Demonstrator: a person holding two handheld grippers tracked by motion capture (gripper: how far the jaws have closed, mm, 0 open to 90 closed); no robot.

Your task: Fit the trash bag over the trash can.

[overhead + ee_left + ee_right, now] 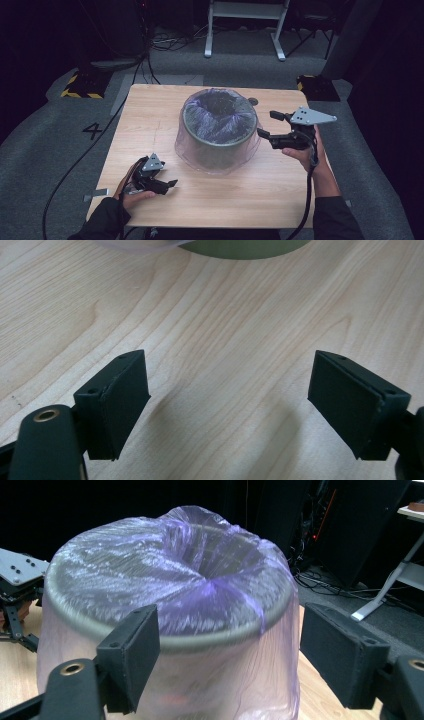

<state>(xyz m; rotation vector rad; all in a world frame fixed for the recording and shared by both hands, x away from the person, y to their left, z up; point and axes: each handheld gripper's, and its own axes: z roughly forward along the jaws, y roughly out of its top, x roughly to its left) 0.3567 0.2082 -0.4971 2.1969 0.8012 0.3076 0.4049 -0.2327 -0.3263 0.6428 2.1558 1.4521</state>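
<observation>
Tongs, right (268, 126): jaws apart, nothing between them, held off the bench at rim height just to the right of the bin (219, 142), tips pointing toward it. Tongs, left (170, 185): jaws apart, empty, low over the bench (150, 120) near its front left, well apart from the bin, which lies ahead and to their right. Bin: round, grey-green, upright in the middle of the bench, long axis vertical. Bag (200, 580): thin purple plastic, lining the bin, pushed down inside and folded over the rim, skirt hanging loose down the outer wall. Nearer hand: right; judged the likelier to take the bag at the rim. Hard to make out: bin's inside dark, bottom hidden; far side of the rim unseen; whether the skirt reaches the bench all round cannot be told.
</observation>
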